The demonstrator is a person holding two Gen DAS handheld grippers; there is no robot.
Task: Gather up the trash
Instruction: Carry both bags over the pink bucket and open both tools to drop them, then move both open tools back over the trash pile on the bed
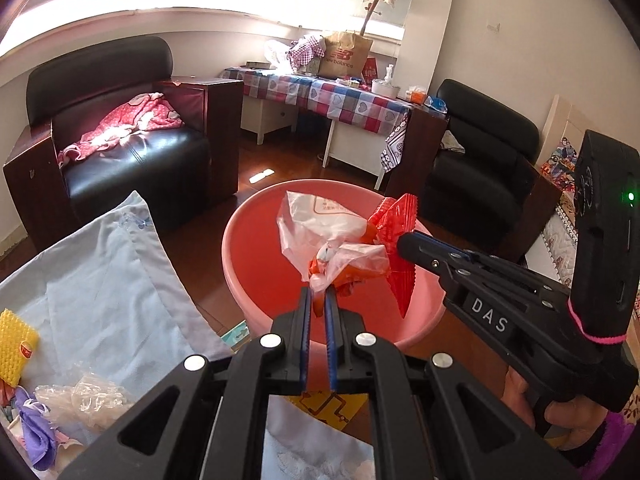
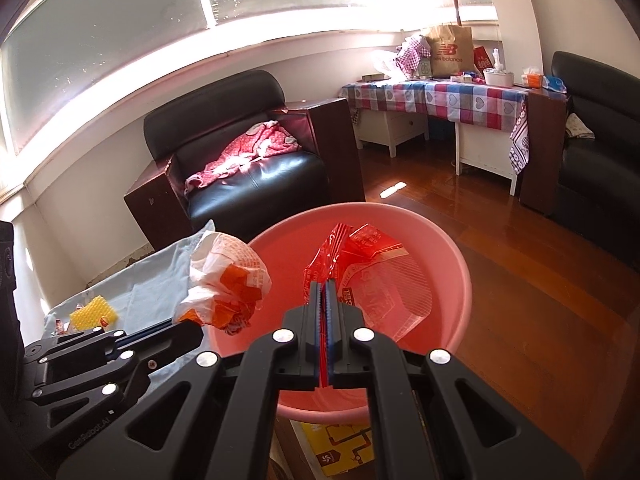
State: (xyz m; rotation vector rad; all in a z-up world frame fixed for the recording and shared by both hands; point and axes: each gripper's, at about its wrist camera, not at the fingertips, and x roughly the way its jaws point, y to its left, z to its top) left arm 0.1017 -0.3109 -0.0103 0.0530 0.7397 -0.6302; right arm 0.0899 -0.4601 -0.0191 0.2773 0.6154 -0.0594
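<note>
- A crumpled white and orange plastic bag [image 1: 332, 236] hangs in the air above a pink basin [image 1: 256, 240], pinched at its lower end between the blue pads of the left tool [image 1: 318, 294], whose jaws are pressed together on it.
- Just beside it, touching or nearly so, a red plastic wrapper [image 2: 360, 264] also hangs over the basin; it is clamped between the closed jaws of the right tool [image 2: 324, 286], with its clear ribbed part trailing to the right of the fingers.
- Seen from the left, the right tool reaches in from the right side, gripped by a person's hand [image 1: 560, 408] in a purple cuff.
- The basin sits on a wooden floor [image 2: 520, 280], right in front of both tools.
- To the left lies a pale blue cloth [image 1: 104, 280] with a yellow foam net [image 1: 16, 346] and a crinkled clear wrapper [image 1: 88, 400] on it.
- Beyond the basin stands a black armchair [image 2: 248, 160] with a pink garment [image 2: 248, 148] on its seat.
- Further back, a surface under a checked cloth [image 2: 448, 98] carries a brown paper bag [image 2: 450, 52] and small items.
</note>
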